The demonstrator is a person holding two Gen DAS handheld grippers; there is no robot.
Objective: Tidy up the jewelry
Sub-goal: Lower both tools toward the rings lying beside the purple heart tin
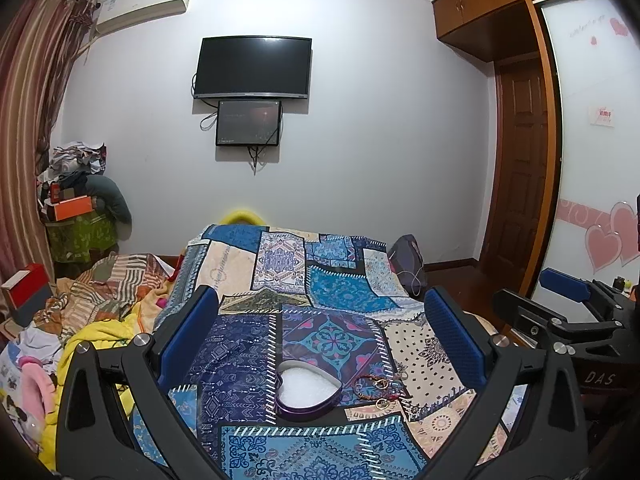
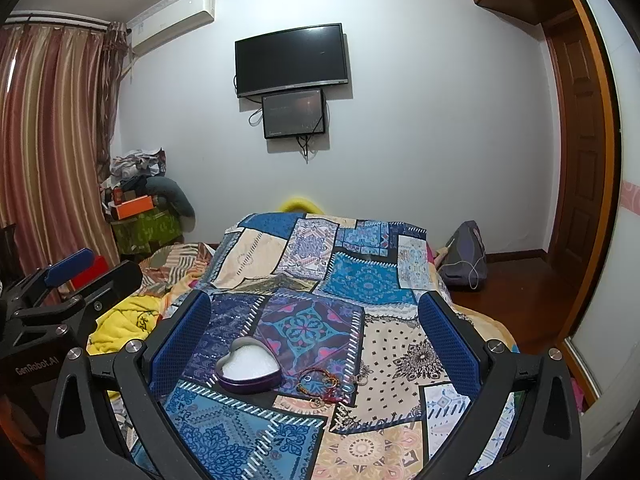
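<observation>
A purple heart-shaped box with a white lining lies open on the patchwork bedspread. Just right of it lies a small heap of jewelry: red and gold bracelets with rings. My left gripper is open and empty, held above the bed with the box between its blue pads. In the right wrist view the box and jewelry lie low centre. My right gripper is open and empty above them. Each gripper shows at the edge of the other's view.
Crumpled clothes and a yellow blanket lie left of the bedspread. A grey bag sits on the floor to the right. A TV hangs on the far wall. A wardrobe and a door stand at the right.
</observation>
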